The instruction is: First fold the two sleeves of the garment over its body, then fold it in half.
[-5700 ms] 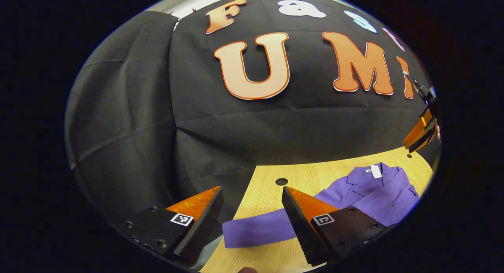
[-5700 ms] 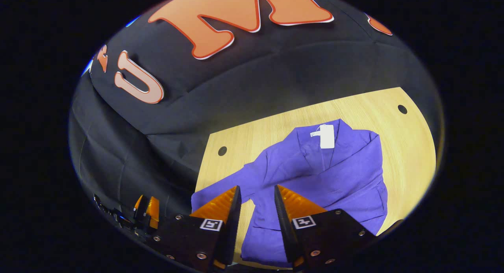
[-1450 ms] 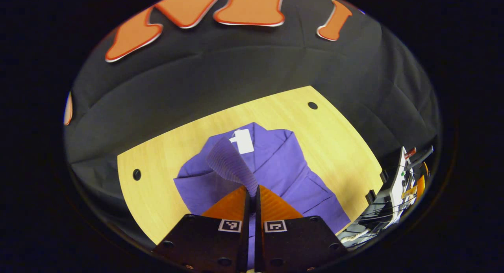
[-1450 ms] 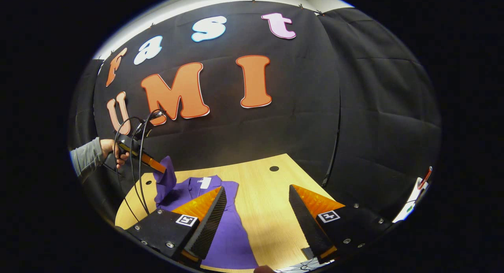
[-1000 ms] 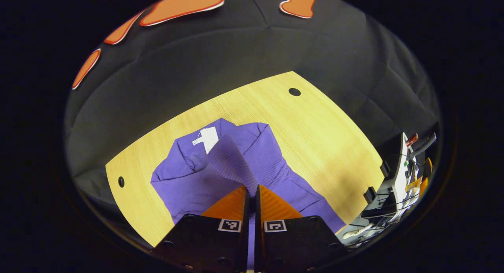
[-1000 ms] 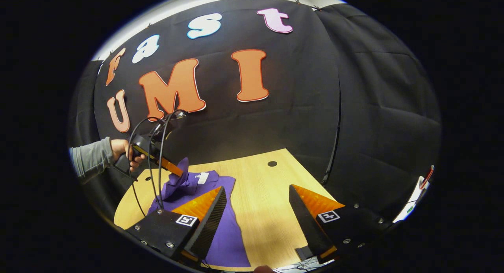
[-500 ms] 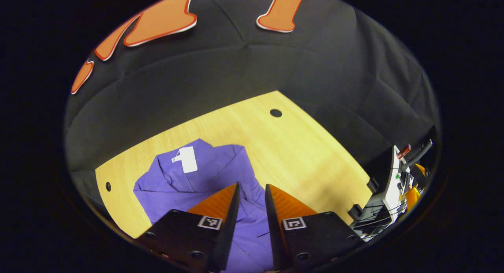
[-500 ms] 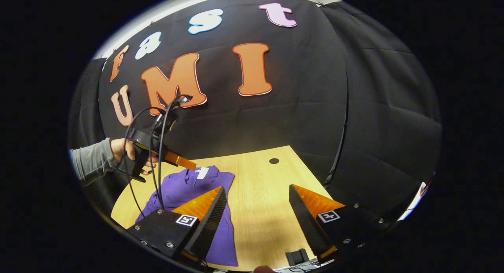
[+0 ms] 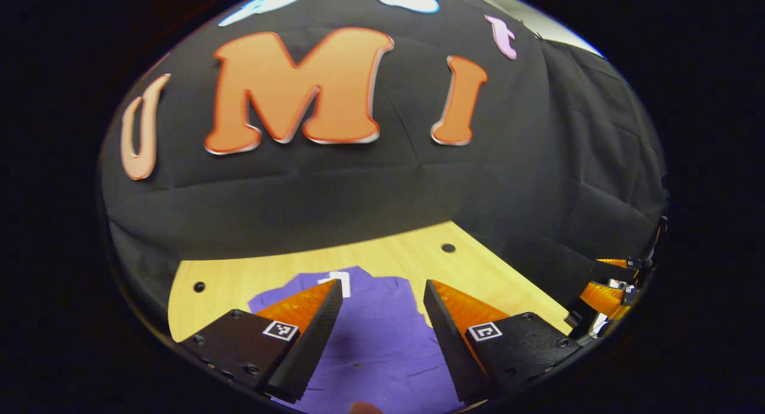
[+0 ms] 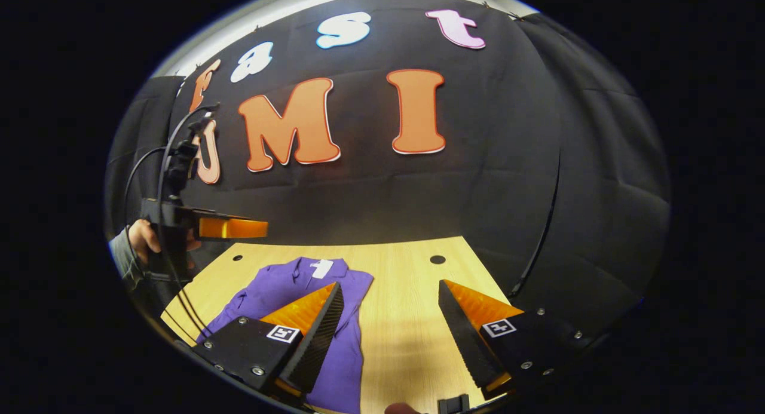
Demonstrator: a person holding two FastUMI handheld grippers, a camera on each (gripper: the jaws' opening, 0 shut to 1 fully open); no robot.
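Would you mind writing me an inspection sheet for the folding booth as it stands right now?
Surface: pale wooden table, with round holes near its far corners.
Job's things: purple garment lies flat on the table, white tag at its collar; no sleeve sticks out to the side.
Clutter: small dark object at the near table edge; cannot tell what it is.
Grippers: left gripper open, held above the garment; right gripper open over bare table beside the garment. Neither holds anything.
Cables: black cables loop from the left gripper, held by a hand.
Surroundings: black cloth wall behind the table.
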